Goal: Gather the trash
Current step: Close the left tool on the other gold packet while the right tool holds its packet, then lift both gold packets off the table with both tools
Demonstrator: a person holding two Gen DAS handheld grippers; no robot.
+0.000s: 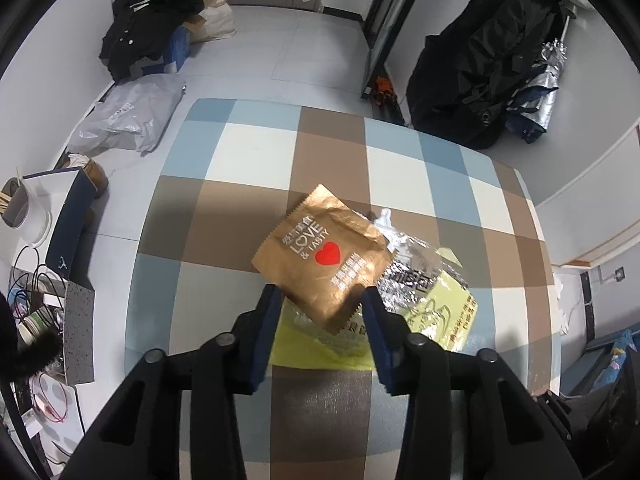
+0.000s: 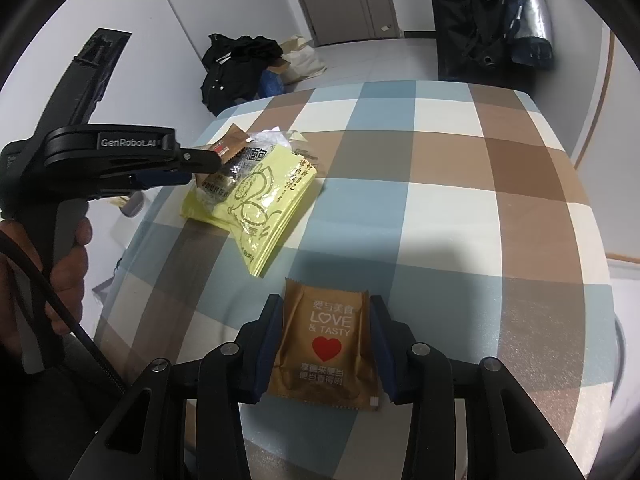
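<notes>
The left gripper [image 1: 322,300] stands around a gold wrapper [image 1: 320,256] angled toward eleven o'clock, pad contact unclear; the right gripper [image 2: 325,344] clamps a second gold wrapper [image 2: 326,344] lying toward twelve.

One packet [image 1: 320,258] lies on wrappers [image 1: 440,296], another packet [image 2: 325,344] apart.

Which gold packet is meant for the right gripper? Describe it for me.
On the checked tablecloth, look to the near edge. The lone gold packet lies flat there, between the right gripper fingers. Its twin packet sits farther back on the yellow wrapper, at the left gripper.
</notes>
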